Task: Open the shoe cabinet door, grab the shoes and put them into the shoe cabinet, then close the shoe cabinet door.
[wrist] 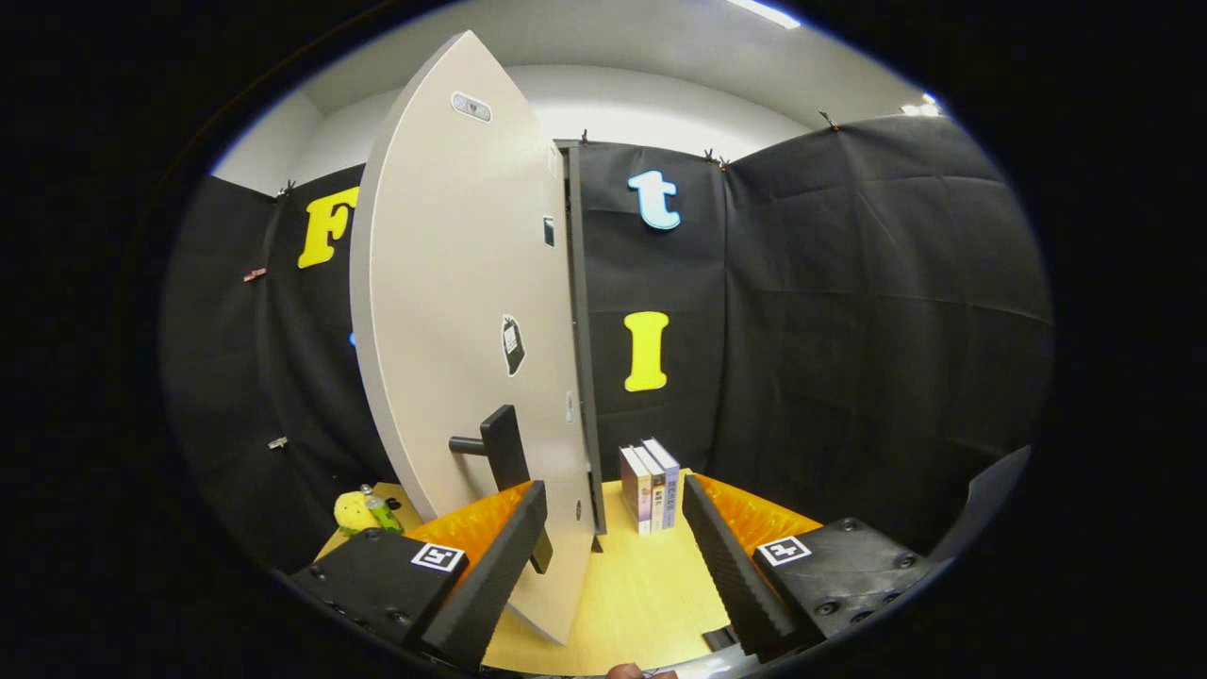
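The shoe cabinet's pale grey door (453,311) stands swung open, tall and close ahead of me. Its black bar handle (503,451) juts out just beyond my left fingertip (528,509). The door's lower edge comes down between my fingers, close beside the left one. Behind the door, the dark edge of the cabinet body (577,330) rises upright. My gripper (613,492) is open, its fingers spread wide, and the right finger (726,556) touches nothing.
Three upright books (649,486) stand on the wooden table (641,594) just beyond my fingers, right of the cabinet edge. A yellow soft toy (354,512) and a small bottle (380,509) sit at the table's far left. Black cloth walls surround the table.
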A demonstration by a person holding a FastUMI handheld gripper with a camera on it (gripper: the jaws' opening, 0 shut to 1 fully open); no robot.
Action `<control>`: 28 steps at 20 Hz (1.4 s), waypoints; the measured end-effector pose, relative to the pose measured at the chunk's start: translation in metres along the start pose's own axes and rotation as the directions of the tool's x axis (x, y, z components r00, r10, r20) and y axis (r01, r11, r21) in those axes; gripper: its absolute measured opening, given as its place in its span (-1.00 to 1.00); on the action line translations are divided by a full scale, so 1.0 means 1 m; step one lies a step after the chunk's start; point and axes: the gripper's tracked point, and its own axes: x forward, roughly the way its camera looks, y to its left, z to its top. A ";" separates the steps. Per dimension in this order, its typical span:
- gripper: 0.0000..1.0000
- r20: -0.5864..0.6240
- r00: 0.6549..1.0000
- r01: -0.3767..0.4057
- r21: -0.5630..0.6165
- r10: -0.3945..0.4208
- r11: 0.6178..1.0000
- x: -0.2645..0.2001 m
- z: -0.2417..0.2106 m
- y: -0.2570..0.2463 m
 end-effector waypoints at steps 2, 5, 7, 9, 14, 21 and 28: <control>0.94 -0.005 1.000 -0.022 0.011 0.023 1.000 0.002 -0.002 0.014; 0.94 -0.012 0.998 -0.059 0.009 0.059 0.998 0.005 -0.004 0.038; 0.95 -0.016 0.996 -0.087 0.000 0.087 0.996 0.009 -0.005 0.054; 0.95 -0.021 0.993 -0.115 -0.001 0.115 0.993 0.013 -0.007 0.071; 0.96 -0.028 0.982 -0.187 -0.006 0.187 0.982 0.025 -0.014 0.114; 0.96 -0.022 0.980 -0.198 -0.036 0.198 0.979 0.037 -0.017 0.138; 0.95 -0.005 0.983 -0.183 -0.039 0.183 0.982 0.049 -0.009 0.140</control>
